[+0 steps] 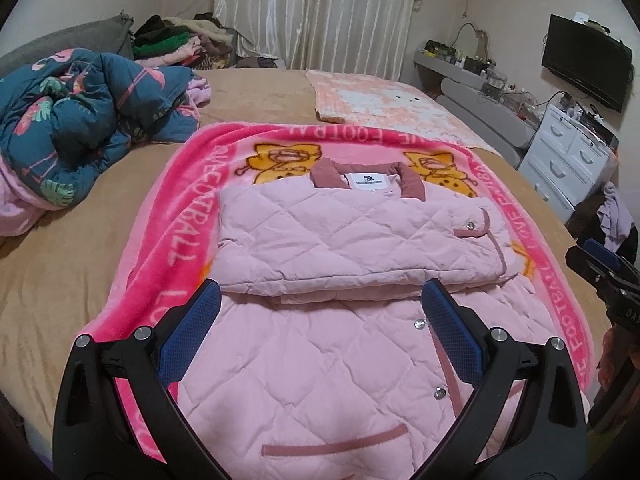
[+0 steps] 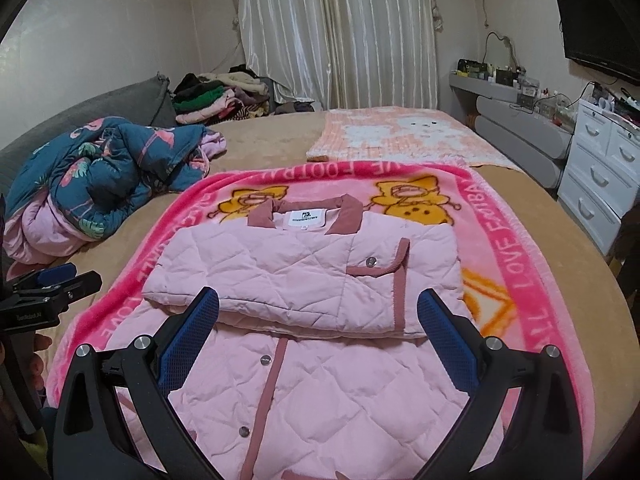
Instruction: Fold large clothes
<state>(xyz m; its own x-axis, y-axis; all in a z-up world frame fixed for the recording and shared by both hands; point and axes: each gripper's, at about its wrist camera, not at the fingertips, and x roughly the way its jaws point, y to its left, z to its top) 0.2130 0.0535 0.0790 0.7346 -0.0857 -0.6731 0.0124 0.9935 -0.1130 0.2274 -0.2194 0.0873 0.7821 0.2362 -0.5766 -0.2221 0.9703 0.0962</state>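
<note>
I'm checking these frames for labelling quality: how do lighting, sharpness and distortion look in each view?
Left wrist view: dim warm light, no glare, the pink quilted jacket fairly sharp; strong fisheye bending and dark corners. Right wrist view: same soft light, the curtain mildly shiny, the edges smeared.

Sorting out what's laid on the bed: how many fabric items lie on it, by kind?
Quilted pink jacket: 1
Blankets, the hot-pink cartoon blanket and the peach checked blanket: 2
Crumpled flamingo duvet: 1
Total: 4, leaving out the clothes heap at the far edge, too jumbled to count.
</note>
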